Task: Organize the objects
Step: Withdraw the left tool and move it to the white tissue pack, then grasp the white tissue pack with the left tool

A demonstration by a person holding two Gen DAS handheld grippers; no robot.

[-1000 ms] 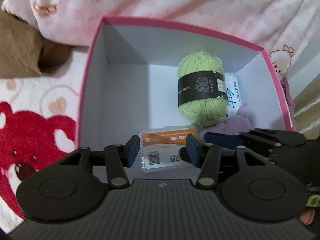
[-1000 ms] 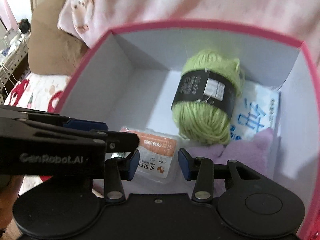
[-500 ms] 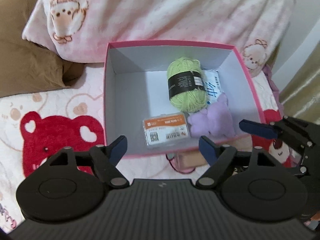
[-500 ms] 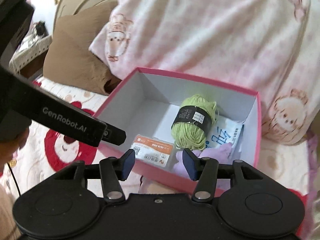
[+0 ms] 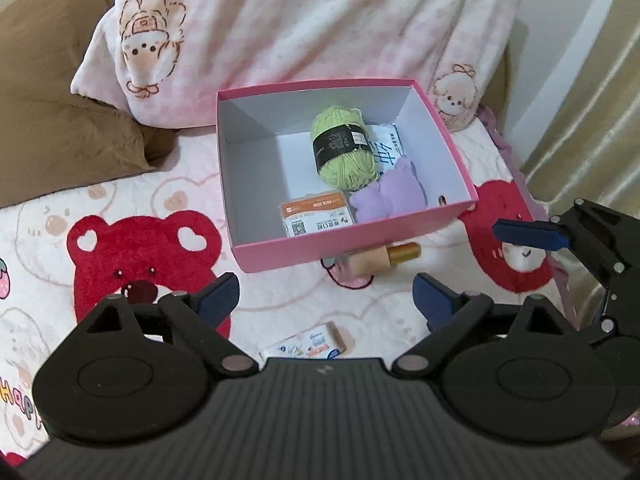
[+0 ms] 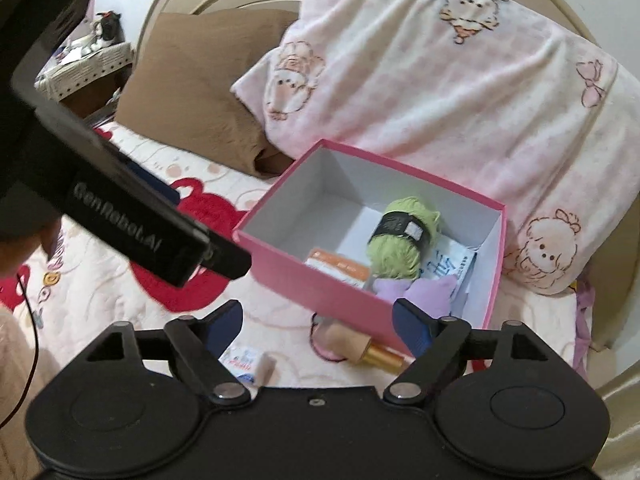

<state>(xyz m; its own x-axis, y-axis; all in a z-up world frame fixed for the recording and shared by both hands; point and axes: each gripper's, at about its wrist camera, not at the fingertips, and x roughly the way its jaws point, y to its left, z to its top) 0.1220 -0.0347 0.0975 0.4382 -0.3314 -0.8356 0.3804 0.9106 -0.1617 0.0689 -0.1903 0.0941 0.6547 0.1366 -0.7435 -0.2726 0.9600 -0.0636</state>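
A pink box (image 5: 280, 258) (image 6: 304, 280) sits on the bed. Inside lie a green yarn ball (image 5: 344, 148) (image 6: 404, 240), an orange-and-white packet (image 5: 316, 214) (image 6: 336, 266), a purple plush (image 5: 390, 198) (image 6: 416, 292) and a white packet with blue writing (image 5: 386, 148) (image 6: 448, 264). In front of the box lie a beige bottle with a gold cap (image 5: 380, 262) (image 6: 360, 346) and a small printed packet (image 5: 308, 344) (image 6: 250, 364). My left gripper (image 5: 326, 298) is open and empty, above the bedsheet short of the box. My right gripper (image 6: 318, 322) is open and empty too.
A pink-and-white blanket (image 5: 320, 20) (image 6: 460, 80) is heaped behind the box. A brown pillow (image 5: 60, 120) (image 6: 192, 92) lies at the back left. The bedsheet has red bear prints (image 5: 140, 256). A curtain (image 5: 592, 80) hangs at the right.
Both grippers have pulled back and up out of the box, and their jaws have opened wider. The bottle and the small packet in front of the box have come into view.
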